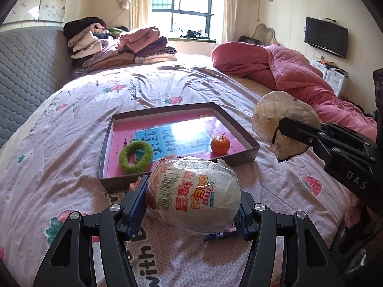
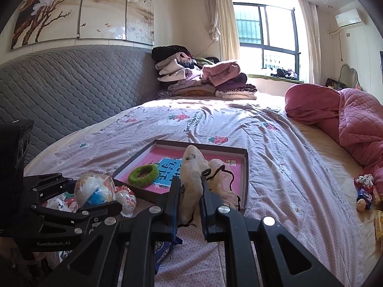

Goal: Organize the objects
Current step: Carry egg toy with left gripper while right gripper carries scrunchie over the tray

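My left gripper (image 1: pixel 191 198) is shut on a large wrapped toy egg (image 1: pixel 194 191), held just above the bedsheet in front of the tray; it also shows in the right wrist view (image 2: pixel 94 187). My right gripper (image 2: pixel 190 186) is shut on a cream cloth pouch with a dark cord (image 2: pixel 194 174), held above the tray's near right side; the pouch shows in the left wrist view (image 1: pixel 282 124). The shallow brown tray (image 1: pixel 249 137) lies on the bed with a pink book inside. A green fuzzy ring (image 1: pixel 136 154) and a small orange (image 1: pixel 220 144) rest in the tray.
A blue snack packet (image 2: pixel 165 251) lies on the sheet under my right gripper. A small wrapped packet (image 2: pixel 126 202) lies beside the egg. A pink quilt (image 2: pixel 354 124) is heaped at the right, folded clothes (image 2: pixel 203 79) at the back, and small toys (image 2: pixel 365 192) at the far right.
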Tool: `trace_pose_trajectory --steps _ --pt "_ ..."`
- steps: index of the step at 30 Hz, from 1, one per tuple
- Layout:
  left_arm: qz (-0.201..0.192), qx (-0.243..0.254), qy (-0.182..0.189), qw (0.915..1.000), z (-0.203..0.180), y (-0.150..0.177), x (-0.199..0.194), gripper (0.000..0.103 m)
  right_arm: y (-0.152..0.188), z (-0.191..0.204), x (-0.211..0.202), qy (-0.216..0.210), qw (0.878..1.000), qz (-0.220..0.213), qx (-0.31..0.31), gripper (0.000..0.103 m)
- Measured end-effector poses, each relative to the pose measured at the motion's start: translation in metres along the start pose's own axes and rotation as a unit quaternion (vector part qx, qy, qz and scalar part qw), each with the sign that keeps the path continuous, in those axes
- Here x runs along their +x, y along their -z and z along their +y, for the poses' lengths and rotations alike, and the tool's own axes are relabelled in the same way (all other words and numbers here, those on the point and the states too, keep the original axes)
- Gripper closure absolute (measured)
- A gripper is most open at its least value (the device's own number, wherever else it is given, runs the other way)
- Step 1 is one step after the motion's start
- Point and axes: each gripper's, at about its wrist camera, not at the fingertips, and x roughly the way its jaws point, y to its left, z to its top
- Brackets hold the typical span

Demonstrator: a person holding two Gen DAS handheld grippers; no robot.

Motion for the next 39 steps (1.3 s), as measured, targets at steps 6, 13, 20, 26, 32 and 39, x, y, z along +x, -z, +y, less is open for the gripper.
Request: trace_pose_trajectory --steps 6,13,20,26,32,39 --pt "-0.011 -0.005 -0.004 0.9999 0.01 -0.015 0.004 0.04 -0.004 0.003 0.006 -0.005 1.0 -0.001 -0.008 0.088" --pt "-0.022 -0.001 -0.01 0.9997 0.018 -0.03 0.01 0.04 -0.01 0.002 0.017 -0.006 1.0 -0.002 -0.012 0.088" --pt "-0.026 -0.004 -0.016 0.9995 0.028 -0.043 0.024 0.04 -0.021 -0.004 0.029 0.003 1.0 -0.008 -0.023 0.088" --pt "-0.03 0.0 -0.021 0.9993 0.034 -0.06 0.04 0.04 -0.034 -0.008 0.049 0.013 0.999 -0.009 -0.035 0.088" --pt "-0.024 -0.017 -0.021 0.9993 0.051 -0.07 0.061 0.04 -0.045 -0.014 0.073 0.025 0.998 -0.008 -0.051 0.088" --pt "-0.02 -0.036 -0.018 0.999 0.074 -0.085 0.084 0.04 -0.047 -0.024 0.101 0.036 0.998 0.001 -0.06 0.088"
